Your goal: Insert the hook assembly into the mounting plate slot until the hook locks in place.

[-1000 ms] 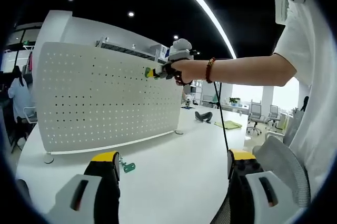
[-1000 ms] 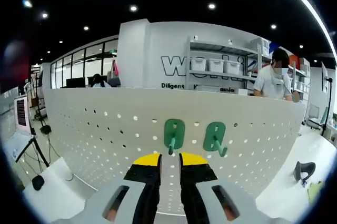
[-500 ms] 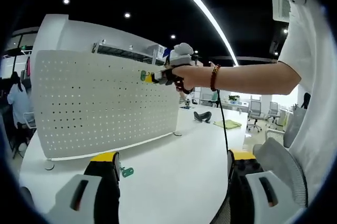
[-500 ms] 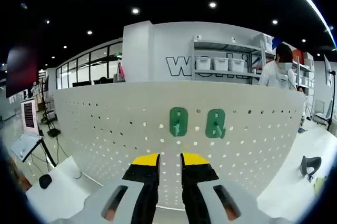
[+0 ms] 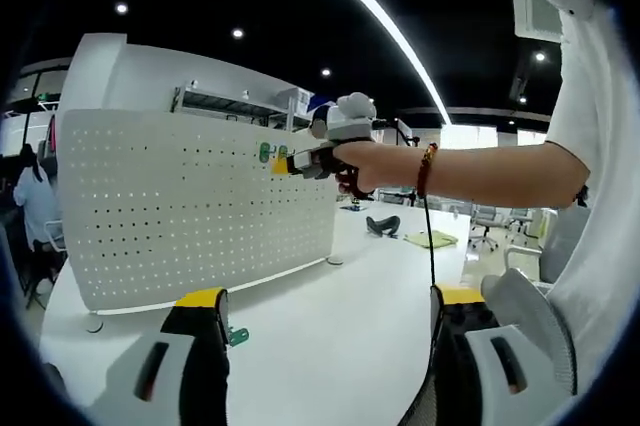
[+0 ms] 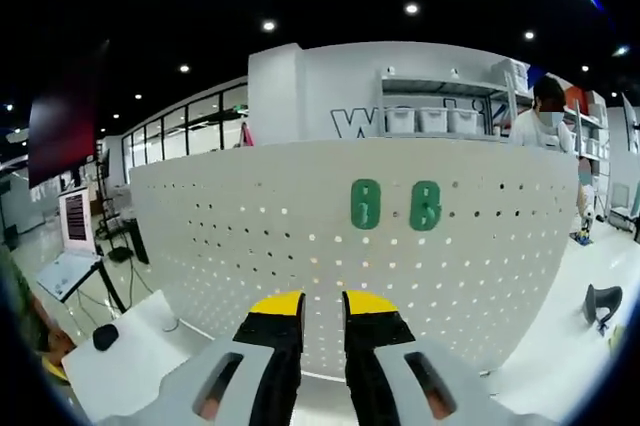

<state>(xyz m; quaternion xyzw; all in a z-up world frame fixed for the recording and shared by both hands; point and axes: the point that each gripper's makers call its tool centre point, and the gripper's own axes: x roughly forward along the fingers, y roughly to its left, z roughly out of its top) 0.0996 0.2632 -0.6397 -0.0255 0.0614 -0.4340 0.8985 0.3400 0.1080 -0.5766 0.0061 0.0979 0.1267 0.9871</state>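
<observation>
Large dark letters "wo" on the white back wall (image 6: 330, 76) in the right gripper view, rest hidden behind shelving (image 6: 440, 111), no other text legible in either view

White pegboard (image 6: 330, 256) stands upright across the table (image 5: 330, 336), blocking any straight path past it. Two green hooks (image 6: 395, 205) sit side by side high on its face; perforated panel below them is bare. Right tool (image 6: 321, 304) is held off the board, jaws nearly closed with a narrow slit, open air between it and the panel. From the left gripper view, the person's forearm (image 5: 490, 171) spans across in the air. One green hook (image 5: 237, 335) lies on the table just beside the left tool (image 5: 325, 301), jaws spread wide. Dark object (image 5: 384, 225) lies further back on the table.
</observation>
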